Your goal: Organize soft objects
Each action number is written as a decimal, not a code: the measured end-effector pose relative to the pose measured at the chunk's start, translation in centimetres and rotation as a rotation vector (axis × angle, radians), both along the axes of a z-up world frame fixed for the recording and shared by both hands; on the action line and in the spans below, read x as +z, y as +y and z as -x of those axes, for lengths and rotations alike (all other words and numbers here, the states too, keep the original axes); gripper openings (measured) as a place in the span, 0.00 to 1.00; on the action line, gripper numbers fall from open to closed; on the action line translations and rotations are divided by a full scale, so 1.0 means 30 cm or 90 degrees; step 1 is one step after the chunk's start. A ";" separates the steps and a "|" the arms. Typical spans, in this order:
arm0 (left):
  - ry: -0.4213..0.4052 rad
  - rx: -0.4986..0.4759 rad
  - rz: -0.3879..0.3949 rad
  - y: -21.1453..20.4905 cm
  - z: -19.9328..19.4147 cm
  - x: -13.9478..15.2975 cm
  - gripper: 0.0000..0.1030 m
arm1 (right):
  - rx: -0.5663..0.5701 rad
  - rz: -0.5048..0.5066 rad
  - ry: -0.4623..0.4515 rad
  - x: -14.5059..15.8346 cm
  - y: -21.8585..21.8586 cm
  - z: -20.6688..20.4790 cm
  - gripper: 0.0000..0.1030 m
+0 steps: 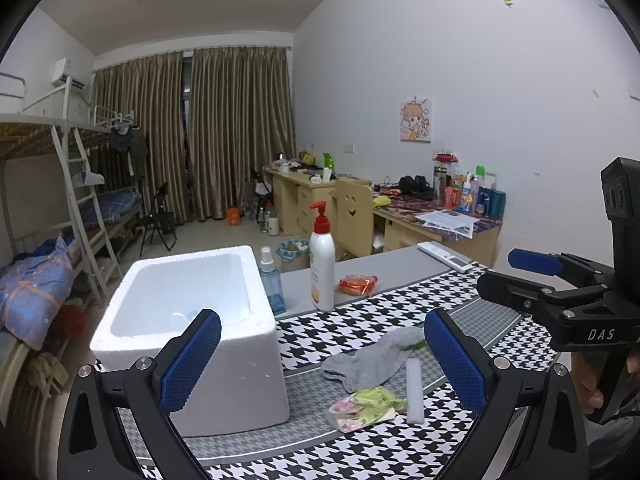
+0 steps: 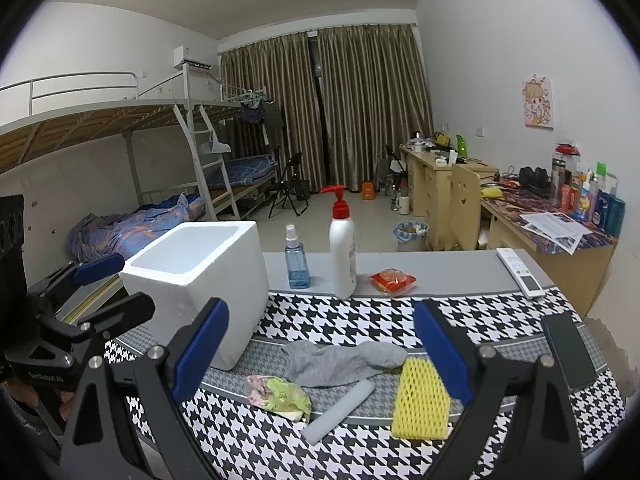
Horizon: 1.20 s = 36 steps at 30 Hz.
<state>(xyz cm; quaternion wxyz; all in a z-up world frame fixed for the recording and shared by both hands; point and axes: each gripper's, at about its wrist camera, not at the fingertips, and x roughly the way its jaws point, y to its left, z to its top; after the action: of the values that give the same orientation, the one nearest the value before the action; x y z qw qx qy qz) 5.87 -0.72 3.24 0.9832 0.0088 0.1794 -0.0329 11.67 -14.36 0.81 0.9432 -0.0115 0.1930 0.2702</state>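
The crumpled grey cotton sock lay flat on the black-and-white houndstooth table mat, just right of the open white foam box. Near its front edge lay a crinkled green-and-pink plastic wrapper and a pale translucent foam stick, the stick's far end touching the sock. To the right, a yellow foam mesh sleeve rested beside the sock's toe.

My right gripper hung above these things with its blue-padded jaws spread wide, holding nothing. My left gripper hovered likewise, its jaws wide apart and empty, one pad in front of the box's near wall, the other beside the sock.

Farther off, along the grey strip of the table, stood a small blue spray bottle and a tall white pump bottle with a red top, with a red snack packet to their right. A white remote control lay at the far right, and a dark phone lay nearer on the right edge.
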 end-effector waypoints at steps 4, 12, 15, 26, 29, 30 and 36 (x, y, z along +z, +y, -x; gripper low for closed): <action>-0.005 -0.005 0.003 -0.007 0.007 -0.017 0.99 | -0.012 0.004 0.000 -0.015 -0.015 0.003 0.93; 0.011 -0.028 0.020 -0.030 0.003 -0.073 0.99 | -0.020 -0.004 0.021 -0.055 -0.047 0.005 0.93; 0.013 -0.031 0.023 -0.033 0.001 -0.085 0.99 | -0.029 0.001 0.021 -0.074 -0.057 0.008 0.93; 0.049 -0.032 0.031 -0.055 -0.031 -0.158 0.99 | -0.060 0.008 0.033 -0.132 -0.092 0.011 0.93; 0.059 -0.033 0.034 -0.059 -0.039 -0.177 0.99 | -0.065 0.007 0.042 -0.146 -0.101 0.003 0.94; 0.062 -0.033 0.033 -0.062 -0.042 -0.183 0.99 | -0.070 0.009 0.045 -0.152 -0.104 -0.001 0.93; 0.076 -0.025 0.027 -0.071 -0.060 -0.216 0.99 | -0.076 0.013 0.058 -0.177 -0.112 -0.017 0.93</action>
<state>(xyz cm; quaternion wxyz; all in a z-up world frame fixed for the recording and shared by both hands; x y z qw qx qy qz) 7.68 -2.84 -3.24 0.9698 -0.0102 0.2371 -0.0562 12.17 -17.73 -4.49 0.9477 0.0030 0.2389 0.2117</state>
